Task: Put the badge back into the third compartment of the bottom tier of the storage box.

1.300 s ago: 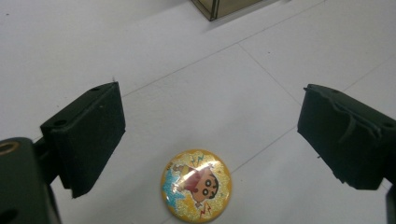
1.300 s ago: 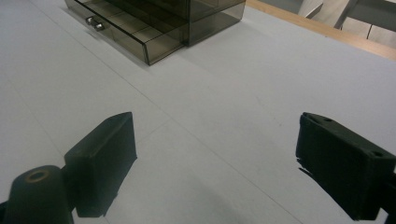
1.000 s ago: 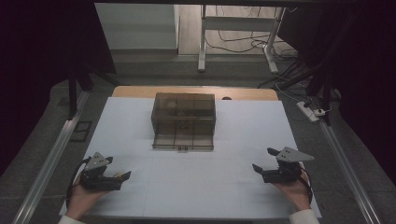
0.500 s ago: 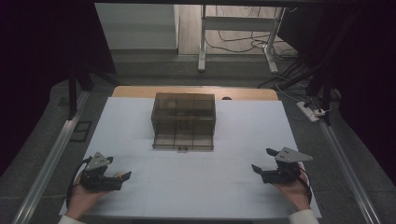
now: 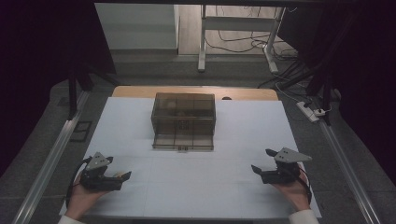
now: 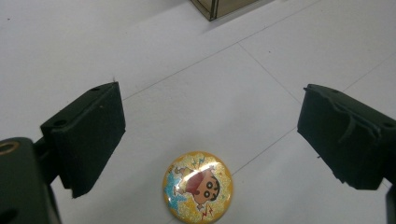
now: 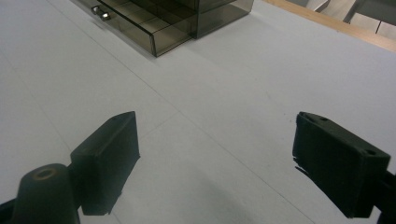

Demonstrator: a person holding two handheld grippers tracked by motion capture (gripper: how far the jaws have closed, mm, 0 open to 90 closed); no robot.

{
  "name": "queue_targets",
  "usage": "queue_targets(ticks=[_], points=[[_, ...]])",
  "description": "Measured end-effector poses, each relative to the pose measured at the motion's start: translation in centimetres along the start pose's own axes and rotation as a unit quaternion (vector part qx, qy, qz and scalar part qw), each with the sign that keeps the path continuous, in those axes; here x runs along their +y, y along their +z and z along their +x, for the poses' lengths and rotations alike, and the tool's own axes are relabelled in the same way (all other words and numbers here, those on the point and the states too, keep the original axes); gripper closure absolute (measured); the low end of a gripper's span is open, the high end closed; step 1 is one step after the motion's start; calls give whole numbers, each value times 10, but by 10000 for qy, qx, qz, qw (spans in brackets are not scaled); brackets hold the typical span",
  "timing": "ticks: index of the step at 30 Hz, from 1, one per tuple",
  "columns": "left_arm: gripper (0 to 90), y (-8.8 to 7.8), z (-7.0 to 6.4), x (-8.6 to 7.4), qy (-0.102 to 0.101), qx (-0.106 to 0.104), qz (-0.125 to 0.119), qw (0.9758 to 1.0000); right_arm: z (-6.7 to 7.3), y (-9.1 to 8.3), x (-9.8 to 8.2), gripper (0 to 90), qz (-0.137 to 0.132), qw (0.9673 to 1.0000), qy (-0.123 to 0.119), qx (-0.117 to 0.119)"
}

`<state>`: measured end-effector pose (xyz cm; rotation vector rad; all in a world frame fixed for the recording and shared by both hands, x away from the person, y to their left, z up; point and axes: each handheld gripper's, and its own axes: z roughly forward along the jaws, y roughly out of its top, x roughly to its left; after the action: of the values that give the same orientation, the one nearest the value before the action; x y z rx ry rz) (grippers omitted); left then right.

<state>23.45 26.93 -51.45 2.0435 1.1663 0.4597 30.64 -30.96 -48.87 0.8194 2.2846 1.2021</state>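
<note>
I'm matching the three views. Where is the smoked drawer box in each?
High view: drawer box at table centre, bottom drawer pulled out.
Left gripper view: one corner at the top edge.
Right gripper view: top left, open drawer with knobs.
Shared landmark: white table seam lines.

A dim room: grey floor (image 5: 154,70), dark curtains (image 5: 42,56) either side, a white desk frame (image 5: 236,28) with cables (image 5: 233,45) behind, power strip (image 5: 308,111) right.
</note>
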Motion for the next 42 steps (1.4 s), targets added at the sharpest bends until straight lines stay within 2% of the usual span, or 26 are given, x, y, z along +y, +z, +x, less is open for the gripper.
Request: queue_targets(ticks=[6, 15, 22, 23, 25, 29, 36, 42], points=[[77, -1, 0, 2, 21, 36, -31, 10000, -1, 0, -1, 146, -7, 10000, 44, -11], [78, -6, -4, 10, 228, 198, -21, 9995, -1, 0, -1, 146, 16, 10000, 35, -25], [80, -9, -2, 13, 344, 273, 385, 9983, -1, 0, -1, 147, 56, 10000, 31, -6], [80, -9, -2, 13, 344, 273, 385, 9983, 0, 1, -1, 146, 63, 10000, 28, -6], [84, -11, -1, 13, 422, 305, 584, 9969, 0, 1, -1, 146, 68, 10000, 18, 0], [89, -9, 1, 13, 436, 261, 827, 9953, 0, 2, -2, 147, 102, 9999, 19, 9], [94, -3, 5, 8, 415, 291, 1108, 9925, 1, 3, -2, 147, 189, 9998, -16, -2], [95, 4, 6, 4, 414, 233, 1331, 9900, 1, 5, -2, 146, 210, 9998, -32, 10]])
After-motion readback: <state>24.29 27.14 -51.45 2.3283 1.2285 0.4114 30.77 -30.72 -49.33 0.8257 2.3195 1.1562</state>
